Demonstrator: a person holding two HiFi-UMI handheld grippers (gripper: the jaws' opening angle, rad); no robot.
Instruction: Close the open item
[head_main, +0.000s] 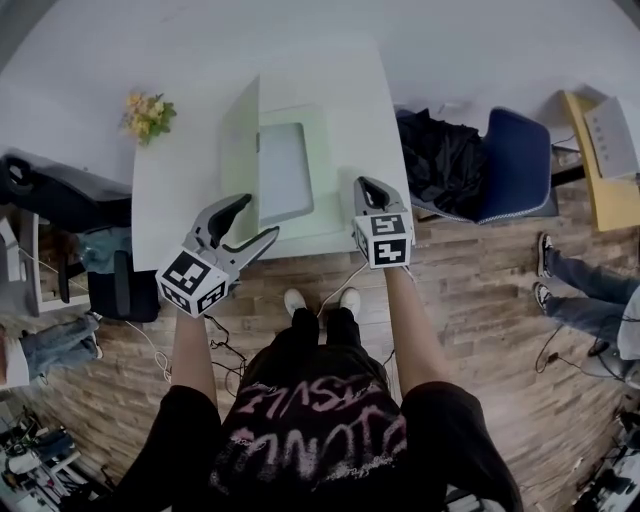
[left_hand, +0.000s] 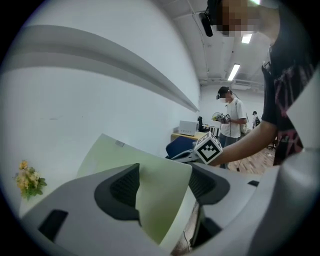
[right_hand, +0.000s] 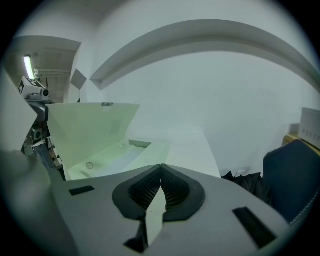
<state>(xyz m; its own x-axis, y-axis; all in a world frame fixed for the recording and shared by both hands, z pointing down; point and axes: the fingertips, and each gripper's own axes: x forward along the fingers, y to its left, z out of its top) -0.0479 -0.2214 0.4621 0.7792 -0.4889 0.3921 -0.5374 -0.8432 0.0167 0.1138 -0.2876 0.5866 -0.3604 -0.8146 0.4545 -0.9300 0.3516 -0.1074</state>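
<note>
Your left hand-held gripper (head_main: 260, 216) is released, jaws wide at the upright lid (head_main: 241, 140) of the green case (head_main: 290, 180) on the bench (head_main: 170, 200). Swing the lid down gently, and steady the base with your clenched, empty right hand-held gripper (head_main: 368, 186).

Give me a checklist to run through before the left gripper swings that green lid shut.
1. Left gripper open: ok. Its jaws stand apart, and the lid shows between them in the left gripper view.
2. Grip on the lid: not ok. The pads do not press on it yet.
3. Box free to take the lid: ok. Nothing is seen sticking up from its recess.
4. Right gripper steadying the box: cannot tell. Its jaws are together at the near right edge, but contact is unclear.
5. Flowers out of the lid's way: ok. They sit on the table behind the lid, apart from the box.
</note>
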